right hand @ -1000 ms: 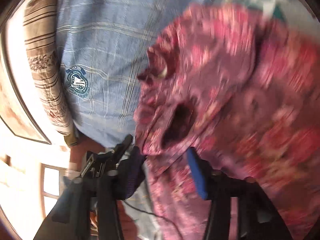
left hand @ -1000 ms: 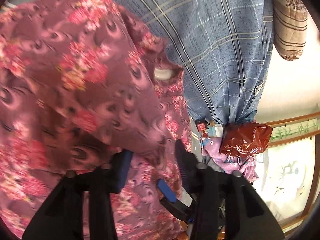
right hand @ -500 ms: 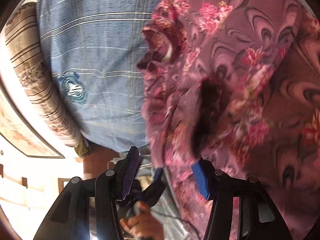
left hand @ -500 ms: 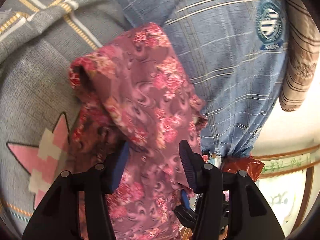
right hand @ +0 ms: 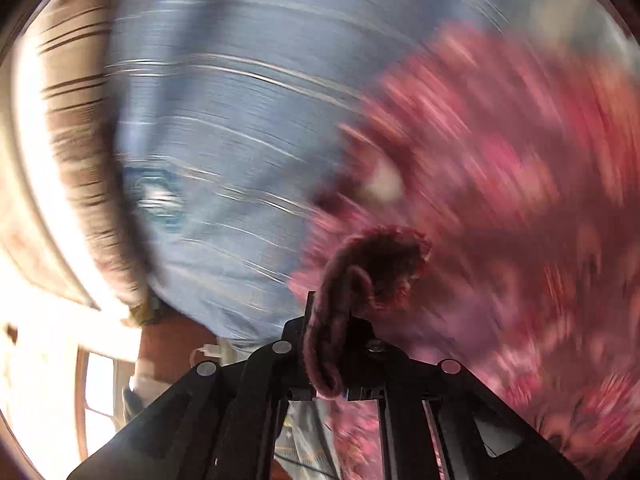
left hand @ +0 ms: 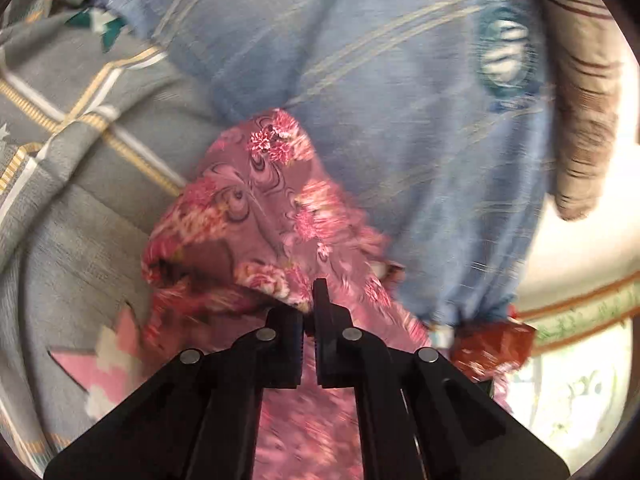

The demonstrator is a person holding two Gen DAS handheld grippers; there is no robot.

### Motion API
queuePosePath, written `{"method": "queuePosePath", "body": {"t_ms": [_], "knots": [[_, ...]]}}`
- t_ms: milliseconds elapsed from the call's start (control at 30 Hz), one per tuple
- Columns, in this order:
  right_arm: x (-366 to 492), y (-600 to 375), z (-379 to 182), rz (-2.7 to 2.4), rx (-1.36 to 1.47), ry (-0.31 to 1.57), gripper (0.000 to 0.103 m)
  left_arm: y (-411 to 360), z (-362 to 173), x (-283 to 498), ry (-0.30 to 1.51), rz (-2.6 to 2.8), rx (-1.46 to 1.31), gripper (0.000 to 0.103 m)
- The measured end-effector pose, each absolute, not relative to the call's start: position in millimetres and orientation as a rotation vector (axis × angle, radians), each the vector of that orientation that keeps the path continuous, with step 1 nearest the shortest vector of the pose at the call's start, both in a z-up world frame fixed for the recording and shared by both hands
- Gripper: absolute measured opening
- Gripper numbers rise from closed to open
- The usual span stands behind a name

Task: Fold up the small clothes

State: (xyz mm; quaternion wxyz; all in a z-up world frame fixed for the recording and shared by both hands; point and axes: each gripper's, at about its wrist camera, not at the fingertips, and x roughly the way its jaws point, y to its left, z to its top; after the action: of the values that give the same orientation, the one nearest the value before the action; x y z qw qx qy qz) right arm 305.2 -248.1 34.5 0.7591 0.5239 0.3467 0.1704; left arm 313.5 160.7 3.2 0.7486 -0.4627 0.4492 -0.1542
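Floral garment (left hand: pixel 272 196): thin matt printed cloth; grey bedsheet (left hand: pixel 80 184): coarse woven cloth; left gripper (left hand: pixel 308 320): matt black plastic, metal rivets.

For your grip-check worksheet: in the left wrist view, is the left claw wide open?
No, the left claw is shut, pinching the pink floral garment.

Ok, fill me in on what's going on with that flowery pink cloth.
A person in a blue plaid shirt is working a pink floral garment with two handheld grippers. The left gripper is shut on a fold of it above a grey patterned bedspread. The right gripper is clamped on a bunched edge. Both views are motion-blurred, and no fold is finished.
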Motion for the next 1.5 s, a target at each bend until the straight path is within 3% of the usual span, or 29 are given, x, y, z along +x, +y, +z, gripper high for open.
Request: {"method": "queuePosePath", "body": {"t_ms": [67,167,367,500,533,567,633,700,733,767,833,933,1100,1167,1300,1367,1400,1500], "knots": [[304,-257,74,0.410,1.006,0.666,0.006,149,18,299,0.966,-0.376,-0.983,0.002],[300,-267,89,0.380,0.859,0.665,0.006,124,24,278,0.983,-0.380,-0.874,0.002],[284,-311,35,0.190,0.806,0.775,0.006,79,-17,264,1.119,-0.446,-0.813,0.002],[277,-323,11,0.162,0.810,0.812,0.007,90,-9,256,1.020,-0.501,-0.847,0.004],[277,-323,6,0.173,0.816,0.825,0.011,98,-6,255,0.983,-0.500,-0.846,0.012],[278,-323,4,0.173,0.817,0.834,0.011,103,-6,256,0.962,-0.486,-0.843,0.029],[280,-322,-2,0.176,0.827,0.855,0.011,112,-14,264,0.956,-0.431,-0.871,0.051],[285,-321,-7,0.153,0.839,0.874,0.011,124,-27,273,0.968,-0.409,-0.942,0.051],[286,-322,-6,0.151,0.839,0.875,0.008,128,-30,275,0.975,-0.412,-0.970,0.042],[291,-320,2,0.154,0.821,0.869,0.006,128,-32,279,0.976,-0.424,-0.992,0.020],[293,-320,23,0.182,0.794,0.799,0.006,131,-27,279,0.954,-0.416,-0.976,0.008],[286,-327,68,0.203,0.744,0.600,0.006,124,-15,279,0.930,-0.341,-0.875,0.009],[301,-329,24,0.054,0.612,0.855,0.006,107,-20,276,0.988,-0.252,-0.693,0.009],[293,-331,9,0.008,0.583,0.906,0.011,103,-24,275,1.012,-0.235,-0.666,0.009],[272,-341,31,-0.089,0.596,0.842,0.014,111,-24,270,1.011,-0.250,-0.692,0.009],[261,-339,61,-0.097,0.578,0.710,0.014,115,-24,269,1.010,-0.260,-0.712,0.009],[264,-332,71,-0.068,0.549,0.686,0.016,115,-23,269,1.011,-0.268,-0.714,0.010],[300,-285,85,0.134,0.420,0.765,0.039,113,-24,271,1.014,-0.266,-0.703,0.013]]}}
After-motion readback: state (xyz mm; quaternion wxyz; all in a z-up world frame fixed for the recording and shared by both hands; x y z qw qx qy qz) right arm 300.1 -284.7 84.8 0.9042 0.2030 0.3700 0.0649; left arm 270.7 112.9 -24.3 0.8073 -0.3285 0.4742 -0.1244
